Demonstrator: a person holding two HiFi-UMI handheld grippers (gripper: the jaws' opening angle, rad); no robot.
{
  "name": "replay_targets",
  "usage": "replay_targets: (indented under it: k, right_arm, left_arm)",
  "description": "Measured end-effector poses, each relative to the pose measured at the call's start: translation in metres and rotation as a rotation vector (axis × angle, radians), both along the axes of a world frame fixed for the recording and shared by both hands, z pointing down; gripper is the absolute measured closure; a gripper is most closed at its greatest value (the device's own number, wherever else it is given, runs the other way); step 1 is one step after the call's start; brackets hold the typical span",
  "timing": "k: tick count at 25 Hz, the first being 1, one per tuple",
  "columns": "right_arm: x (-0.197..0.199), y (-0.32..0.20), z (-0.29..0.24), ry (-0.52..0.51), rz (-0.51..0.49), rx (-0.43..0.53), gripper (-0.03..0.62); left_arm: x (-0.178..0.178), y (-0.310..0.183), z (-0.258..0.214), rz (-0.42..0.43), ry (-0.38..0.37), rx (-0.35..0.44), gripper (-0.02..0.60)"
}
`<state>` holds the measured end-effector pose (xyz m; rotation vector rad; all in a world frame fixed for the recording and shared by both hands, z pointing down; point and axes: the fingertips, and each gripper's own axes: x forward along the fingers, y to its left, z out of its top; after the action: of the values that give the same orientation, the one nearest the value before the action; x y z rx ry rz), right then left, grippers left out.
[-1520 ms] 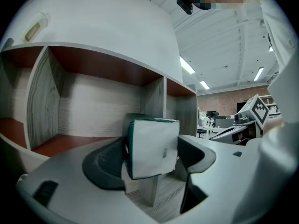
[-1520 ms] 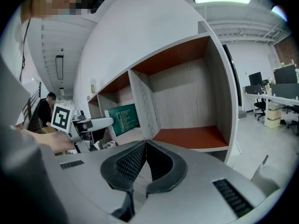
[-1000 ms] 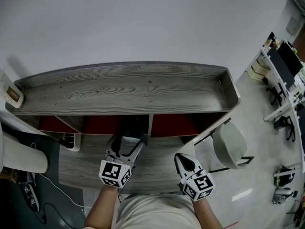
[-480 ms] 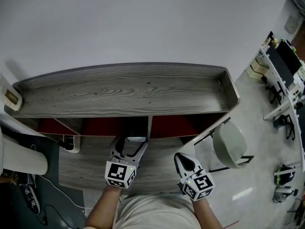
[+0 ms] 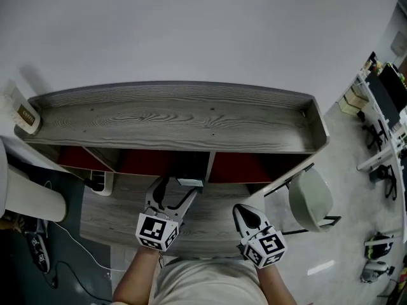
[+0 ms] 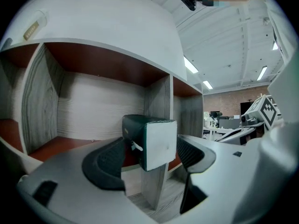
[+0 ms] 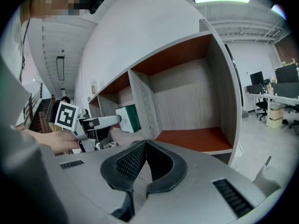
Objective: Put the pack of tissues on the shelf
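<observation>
Our left hand-held gripper grips the tissues just before the shelf's middle divider; our right hand-held gripper stays out, closed and empty.

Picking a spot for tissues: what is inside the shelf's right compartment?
Right gripper view: bare red floor and wood-grain back wall. Head view: the shelf top covers most of it.

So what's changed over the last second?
The left gripper, still shut on the pack of tissues, has eased it slightly forward to the shelf's front edge beside the divider. Nothing taken or let go. The right gripper stays shut and empty, in place.
</observation>
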<state>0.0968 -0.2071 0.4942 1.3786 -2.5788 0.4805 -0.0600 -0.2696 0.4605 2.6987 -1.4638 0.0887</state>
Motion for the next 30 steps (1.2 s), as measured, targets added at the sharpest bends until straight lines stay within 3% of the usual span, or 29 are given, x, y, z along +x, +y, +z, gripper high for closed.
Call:
replay_targets:
  k: [5,11,14,18,24,30]
  right_arm:
    - [-0.026,-0.001,0.0,-0.009,-0.091,-0.001,0.566]
    - [-0.065,0.001,-0.002,-0.028,-0.219,0.005,0.566]
    - [-0.086,0.006,-0.001,-0.031,-0.282,0.004,0.566]
    - [-0.111,0.014,-0.001,-0.038,-0.358,0.003,0.566]
    - [-0.143,0.028,-0.002,-0.035,-0.456,0.007,0.566]
    - [-0.171,0.043,-0.003,-0.027,-0.541,0.008,0.566]
  left_arm:
    - [-0.026,0.021,0.005,-0.079,-0.005,-0.021,0.262]
    - [-0.062,0.059,0.015,-0.183,-0.016,-0.042,0.471]
    - [-0.076,0.08,0.018,-0.229,-0.016,-0.055,0.54]
    - [-0.094,0.107,0.022,-0.305,-0.029,-0.056,0.563]
    - [-0.126,0.144,0.03,-0.428,0.011,-0.093,0.566]
    - [-0.144,0.171,0.034,-0.471,-0.01,-0.107,0.566]
